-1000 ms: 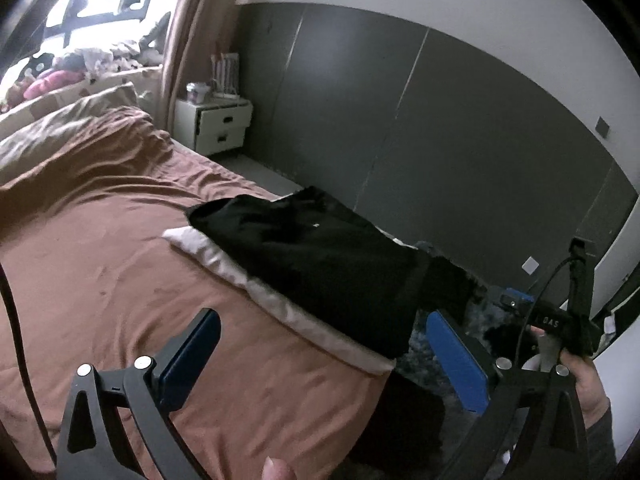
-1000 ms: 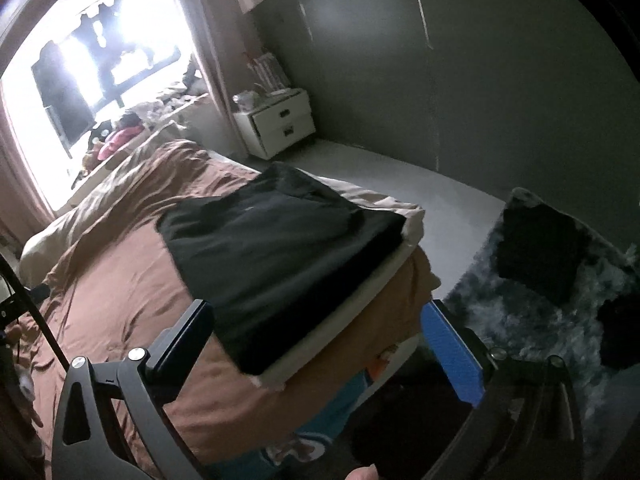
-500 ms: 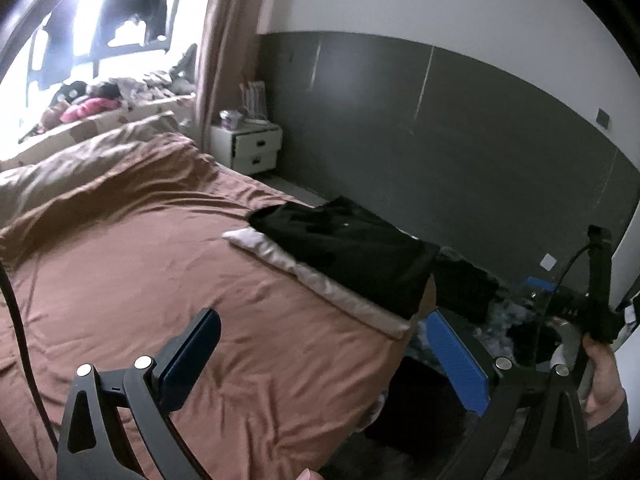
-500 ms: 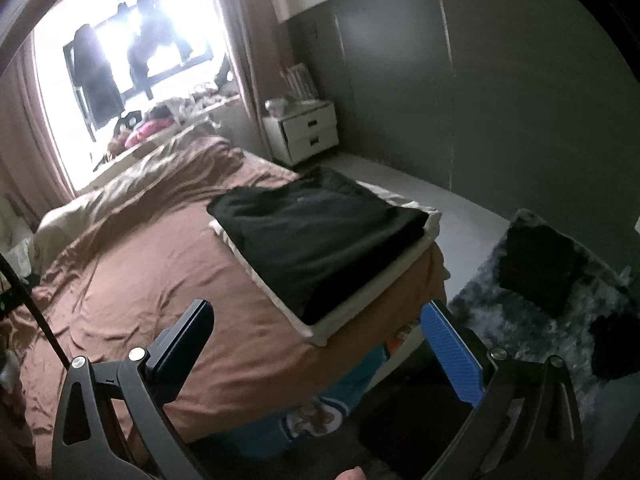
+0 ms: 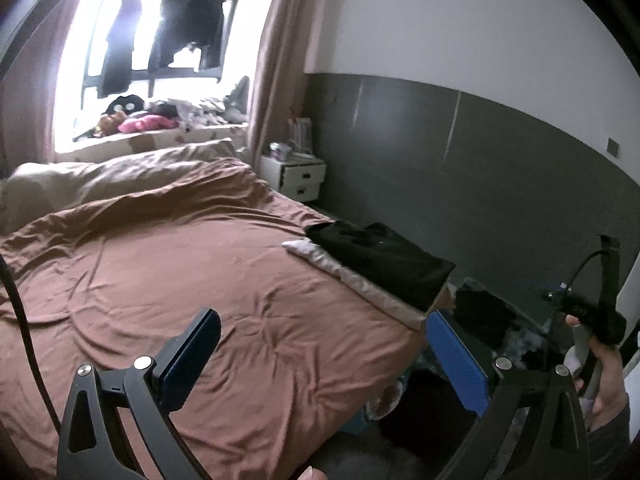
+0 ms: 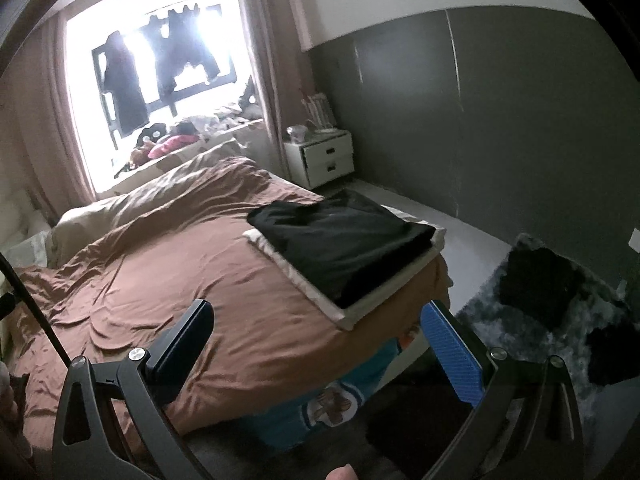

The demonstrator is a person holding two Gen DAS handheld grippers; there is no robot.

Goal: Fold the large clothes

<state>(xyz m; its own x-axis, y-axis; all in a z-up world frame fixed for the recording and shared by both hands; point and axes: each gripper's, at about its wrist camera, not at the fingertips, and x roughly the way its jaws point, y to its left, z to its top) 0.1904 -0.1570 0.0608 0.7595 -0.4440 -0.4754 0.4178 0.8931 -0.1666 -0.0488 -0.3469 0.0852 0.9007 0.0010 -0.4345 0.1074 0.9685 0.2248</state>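
We hold both grippers up over the foot of the bed with the brown wrinkled duvet (image 5: 192, 280), and neither has anything in it: the left gripper (image 5: 324, 356) stands spread wide and empty, and so does the right gripper (image 6: 316, 344).

The task's thing, a folded black garment (image 6: 344, 244), lies as a flat rectangular stack on a folded cream-white cloth (image 6: 348, 314) at the bed's near right corner, by the grey wall side. In the right wrist view its long axis runs diagonally, from the far end toward the white two-drawer nightstand (image 6: 326, 156) down to the near end at the bed's corner edge.

From here, we judge the main risk to be that stack sliding off: the cream cloth reaches right to the edge of the mattress, so a careless brush from a gripper finger or a tug on the duvet could tip it to the floor.

More dark clothes (image 6: 536, 284) lie on the shaggy grey rug (image 6: 600, 320) beside the bed; picking one up by a single layer could drag it open unevenly and tangle it.
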